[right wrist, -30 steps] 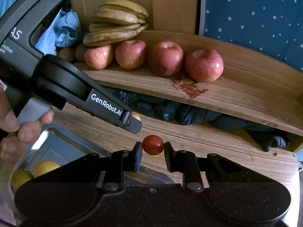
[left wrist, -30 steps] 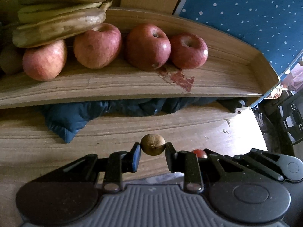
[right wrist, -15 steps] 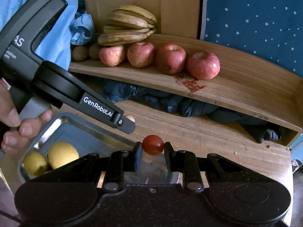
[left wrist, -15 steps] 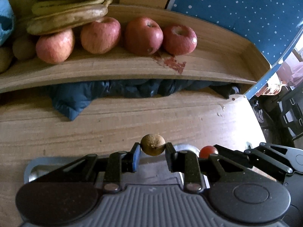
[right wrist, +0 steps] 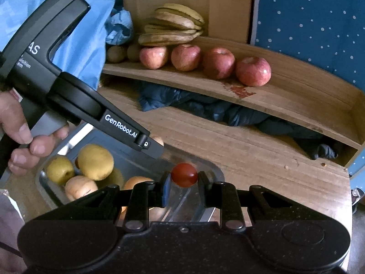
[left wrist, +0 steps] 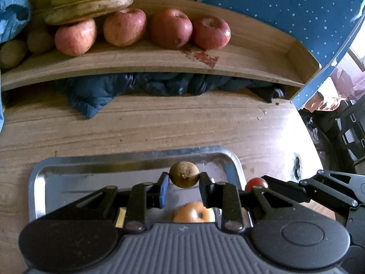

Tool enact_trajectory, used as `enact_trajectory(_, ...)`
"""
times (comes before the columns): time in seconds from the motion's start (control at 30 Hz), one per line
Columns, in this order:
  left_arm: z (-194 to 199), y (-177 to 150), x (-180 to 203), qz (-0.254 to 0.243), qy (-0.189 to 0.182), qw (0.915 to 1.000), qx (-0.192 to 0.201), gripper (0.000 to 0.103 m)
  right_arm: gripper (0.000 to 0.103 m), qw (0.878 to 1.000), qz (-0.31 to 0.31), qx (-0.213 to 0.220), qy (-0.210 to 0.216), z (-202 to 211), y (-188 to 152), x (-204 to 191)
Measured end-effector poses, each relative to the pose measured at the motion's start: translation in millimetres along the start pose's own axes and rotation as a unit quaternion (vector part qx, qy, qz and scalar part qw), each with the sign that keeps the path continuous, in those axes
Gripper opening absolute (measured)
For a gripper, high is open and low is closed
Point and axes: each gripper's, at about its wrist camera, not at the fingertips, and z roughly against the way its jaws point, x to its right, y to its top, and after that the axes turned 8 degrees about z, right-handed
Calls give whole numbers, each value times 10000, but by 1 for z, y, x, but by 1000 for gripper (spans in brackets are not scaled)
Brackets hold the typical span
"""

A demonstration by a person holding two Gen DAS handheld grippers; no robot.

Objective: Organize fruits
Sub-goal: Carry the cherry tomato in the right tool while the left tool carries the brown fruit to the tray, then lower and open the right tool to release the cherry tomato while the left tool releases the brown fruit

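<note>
The tray [left wrist: 127, 159] at lower centre is shiny metal. The worktop [left wrist: 159, 125] and the shelf [left wrist: 136, 59] across the upper frame are grained, matt wood. The cherry tomato [right wrist: 184, 175] is smooth and glossy; the kiwi [left wrist: 184, 174] is dull and rough.

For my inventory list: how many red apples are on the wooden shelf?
4, side by side on the wooden shelf: first apple under the bananas, second, third, fourth. None seems hidden.

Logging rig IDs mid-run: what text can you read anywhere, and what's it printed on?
"GenRobot.AI": white print on the left claw, along its arm.
"AS": end of a larger word on that claw's handle; the rest is cut off.
Small lines under it: too blurred to read.
Nothing readable in the left wrist view.
</note>
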Motion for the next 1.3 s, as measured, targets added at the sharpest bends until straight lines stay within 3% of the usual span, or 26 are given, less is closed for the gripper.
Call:
enact_trajectory(0.43, 6, -29, -1, -89, 136, 9998, -116, 31, 27, 9991, 115, -140, 384, 10, -26, -20)
enact_trajectory(0.97, 12, -34, -3, -288, 271, 9991, -169, 31, 27, 9949, 129, -436, 904, 9, -44, -41)
enact_trajectory(1.3, 4, -35, -5, -557, 594, 9963, -274, 31, 27, 9919, 107, -624, 1105, -4, -44, -46)
